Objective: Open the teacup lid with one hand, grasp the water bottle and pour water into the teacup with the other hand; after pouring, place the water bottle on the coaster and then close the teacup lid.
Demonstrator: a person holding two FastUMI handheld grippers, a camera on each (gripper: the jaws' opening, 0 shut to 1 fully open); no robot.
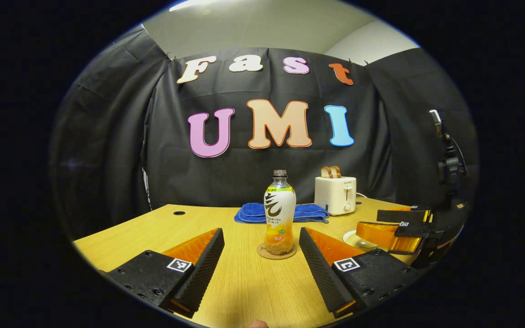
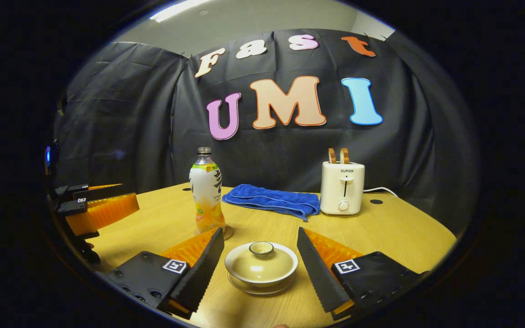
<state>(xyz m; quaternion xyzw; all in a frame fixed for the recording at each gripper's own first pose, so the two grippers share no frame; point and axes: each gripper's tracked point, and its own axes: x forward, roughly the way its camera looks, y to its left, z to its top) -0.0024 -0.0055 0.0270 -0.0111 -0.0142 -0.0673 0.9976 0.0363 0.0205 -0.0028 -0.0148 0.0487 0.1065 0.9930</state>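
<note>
On the wooden tabletop point(image 2: 394, 232) the water bottle point(image 1: 280, 212) stands on its coaster point(image 1: 276, 252) ahead of the spread left hand-held gripper point(image 1: 261, 255) — the lidded teacup point(image 2: 261, 265) sits between the spread right hand-held gripper point(image 2: 259, 262) fingers; this fits start or finish alike

The left hand-held gripper point(image 1: 261, 255) is held level and pointed forward, with its two ridged fingers point(image 1: 205, 264) spread wide and nothing pressed between them. The right hand-held gripper point(image 2: 259, 262) is likewise held low, its jaws parted wide. In the left gripper view, the right hand-held gripper is seen at the right edge, fingers apart.
</note>
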